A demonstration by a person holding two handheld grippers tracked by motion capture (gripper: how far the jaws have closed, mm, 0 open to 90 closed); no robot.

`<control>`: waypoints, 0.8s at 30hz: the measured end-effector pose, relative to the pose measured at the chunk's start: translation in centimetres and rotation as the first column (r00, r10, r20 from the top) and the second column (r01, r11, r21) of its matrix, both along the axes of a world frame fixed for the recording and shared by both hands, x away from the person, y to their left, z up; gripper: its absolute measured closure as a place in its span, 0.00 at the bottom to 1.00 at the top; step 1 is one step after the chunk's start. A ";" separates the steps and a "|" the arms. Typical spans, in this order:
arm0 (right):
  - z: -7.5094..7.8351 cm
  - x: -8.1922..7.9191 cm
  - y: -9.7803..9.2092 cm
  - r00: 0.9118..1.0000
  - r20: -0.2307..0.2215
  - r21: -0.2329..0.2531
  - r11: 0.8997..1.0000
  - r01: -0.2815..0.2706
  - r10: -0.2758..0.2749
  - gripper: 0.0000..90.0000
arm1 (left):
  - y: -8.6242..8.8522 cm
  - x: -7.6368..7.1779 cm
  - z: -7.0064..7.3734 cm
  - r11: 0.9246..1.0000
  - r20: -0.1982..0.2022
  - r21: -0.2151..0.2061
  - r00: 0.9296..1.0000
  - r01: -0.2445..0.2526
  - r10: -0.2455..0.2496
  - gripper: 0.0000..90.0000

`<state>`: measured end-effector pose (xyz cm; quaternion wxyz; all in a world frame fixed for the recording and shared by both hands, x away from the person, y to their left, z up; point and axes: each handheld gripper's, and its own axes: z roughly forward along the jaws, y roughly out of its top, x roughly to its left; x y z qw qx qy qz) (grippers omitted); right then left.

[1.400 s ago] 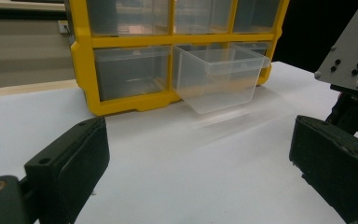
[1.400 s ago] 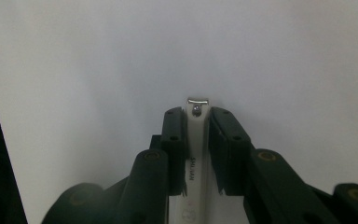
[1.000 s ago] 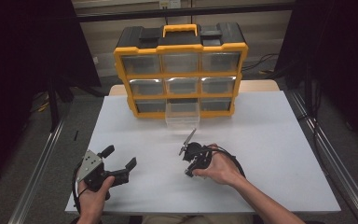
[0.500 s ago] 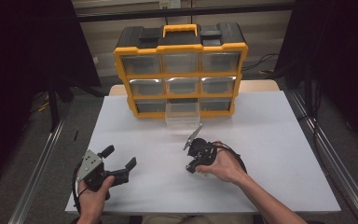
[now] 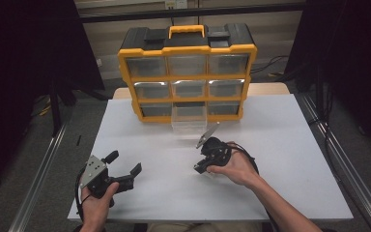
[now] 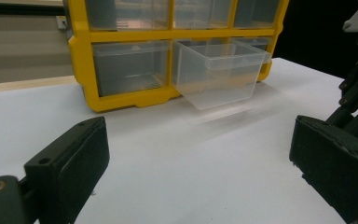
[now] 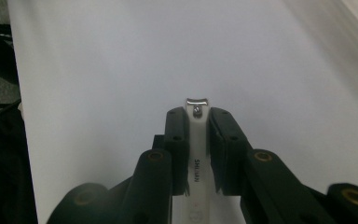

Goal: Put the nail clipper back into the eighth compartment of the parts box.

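While right hand-held gripper clamps nail clipper, left hand-held gripper gapes wide

One word can be read: "SHILIAN", printed lengthwise in small dark letters on the white nail clipper clamped between the jaws of the right hand-held gripper. A round mark below it is illegible.

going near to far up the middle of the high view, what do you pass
right gripper shut on a nail clipper → bare white table → clear drawer pulled out of the bottom row → yellow organizer → its yellow handle
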<state>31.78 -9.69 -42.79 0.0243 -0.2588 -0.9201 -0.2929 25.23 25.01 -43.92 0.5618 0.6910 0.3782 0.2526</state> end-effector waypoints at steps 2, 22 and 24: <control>0.3 0.1 -0.2 1.000 0.006 0.013 1.000 -0.001 0.001 0.87 | 0.1 0.0 0.0 1.000 -0.001 0.005 1.000 -0.007 0.007 0.05; 3.8 0.2 -1.2 0.993 0.117 0.118 0.993 -0.026 0.012 0.87 | 0.1 0.0 0.0 1.000 0.005 -0.016 1.000 0.003 -0.003 0.03; 4.3 0.2 -1.2 0.992 0.125 0.126 0.992 -0.031 0.015 0.87 | 0.1 0.0 0.1 1.000 0.006 -0.019 1.000 0.005 -0.005 0.03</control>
